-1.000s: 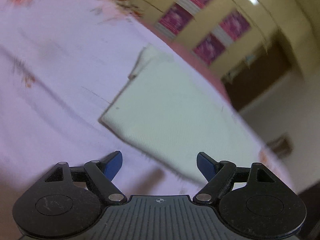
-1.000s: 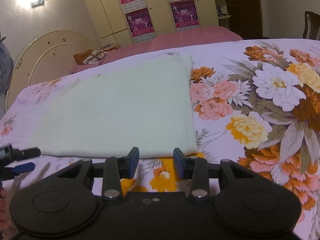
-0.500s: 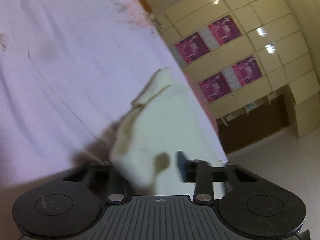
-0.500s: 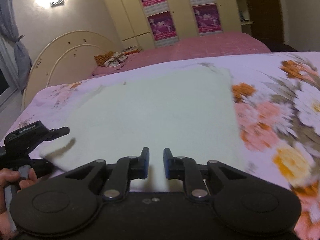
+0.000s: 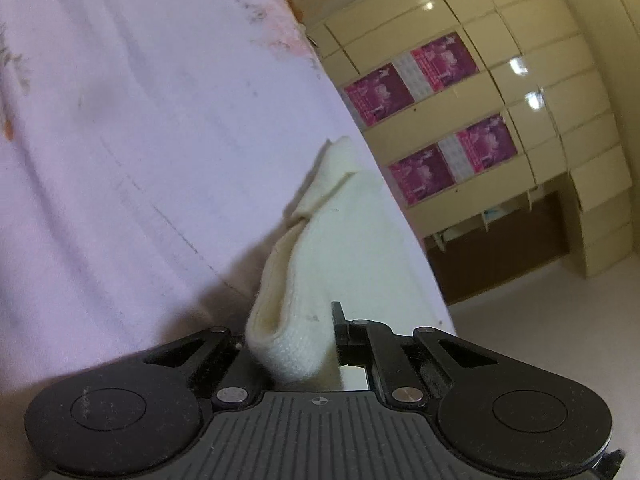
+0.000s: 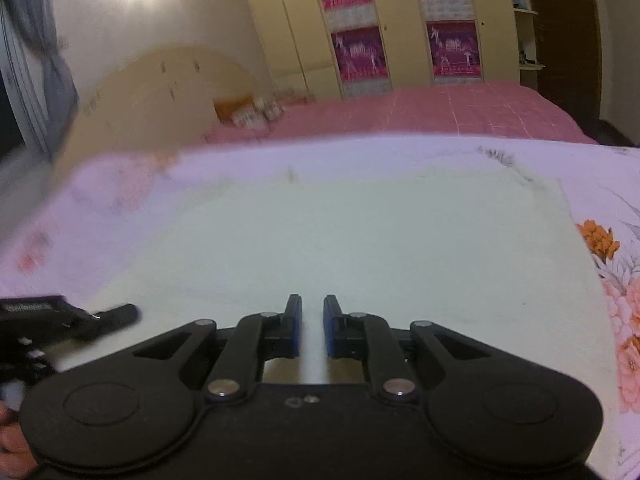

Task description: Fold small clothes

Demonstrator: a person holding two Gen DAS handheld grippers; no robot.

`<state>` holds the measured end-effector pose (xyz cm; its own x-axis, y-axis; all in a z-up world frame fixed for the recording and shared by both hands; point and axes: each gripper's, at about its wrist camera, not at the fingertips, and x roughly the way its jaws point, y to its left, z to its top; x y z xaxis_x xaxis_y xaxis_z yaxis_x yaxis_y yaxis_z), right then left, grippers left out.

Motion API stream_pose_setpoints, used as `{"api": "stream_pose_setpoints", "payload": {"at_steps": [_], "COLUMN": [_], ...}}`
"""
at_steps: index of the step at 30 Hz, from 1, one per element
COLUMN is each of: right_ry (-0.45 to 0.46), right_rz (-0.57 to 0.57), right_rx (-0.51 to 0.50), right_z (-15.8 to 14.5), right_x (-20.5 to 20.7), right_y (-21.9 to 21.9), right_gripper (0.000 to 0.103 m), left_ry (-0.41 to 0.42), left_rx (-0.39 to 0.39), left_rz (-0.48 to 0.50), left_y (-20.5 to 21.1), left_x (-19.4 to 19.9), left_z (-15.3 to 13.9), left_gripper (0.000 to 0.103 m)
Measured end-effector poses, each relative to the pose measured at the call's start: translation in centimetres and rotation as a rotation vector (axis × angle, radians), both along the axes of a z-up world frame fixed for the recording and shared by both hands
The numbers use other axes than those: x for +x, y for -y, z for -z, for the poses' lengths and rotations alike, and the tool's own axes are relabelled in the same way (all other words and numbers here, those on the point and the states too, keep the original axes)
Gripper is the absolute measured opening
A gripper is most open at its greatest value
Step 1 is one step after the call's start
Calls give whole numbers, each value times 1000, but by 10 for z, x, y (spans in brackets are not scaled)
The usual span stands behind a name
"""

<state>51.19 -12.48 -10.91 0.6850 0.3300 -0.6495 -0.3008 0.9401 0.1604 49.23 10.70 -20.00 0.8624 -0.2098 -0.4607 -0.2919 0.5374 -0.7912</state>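
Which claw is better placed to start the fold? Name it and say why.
Left. The left claw is shut on a raised corner of the cream cloth; the right claw is shut at the near edge, its hold unclear.

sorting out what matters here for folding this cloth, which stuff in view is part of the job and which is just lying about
Part of the job:
- cream cloth
- left gripper, pinching the cloth's corner
- right gripper, at its near edge

Just lying about:
- flowered bedsheet
- pink bed
- wardrobe posters
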Motion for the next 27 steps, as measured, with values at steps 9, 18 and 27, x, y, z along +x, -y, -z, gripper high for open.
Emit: {"api": "stream_pose_setpoints", "payload": {"at_steps": [9,18,27], "right_ry": [12,-24,-4], "right_rz": [-5,19,262], "right_rx": [-6,81,378], "right_z": [-1,-2,-32], "right_x": [-5,2,-34], "right_y": [1,14,120], "right_gripper": [7,7,21], "left_ry": [-37,24,67], "left_rx": [90,421,805], "left_rz": [41,204,527], "left_y": [0,38,167], "left_x": [-3,17,46], "left_z": [-20,-100,-155], "left_gripper": [7,7,7]}}
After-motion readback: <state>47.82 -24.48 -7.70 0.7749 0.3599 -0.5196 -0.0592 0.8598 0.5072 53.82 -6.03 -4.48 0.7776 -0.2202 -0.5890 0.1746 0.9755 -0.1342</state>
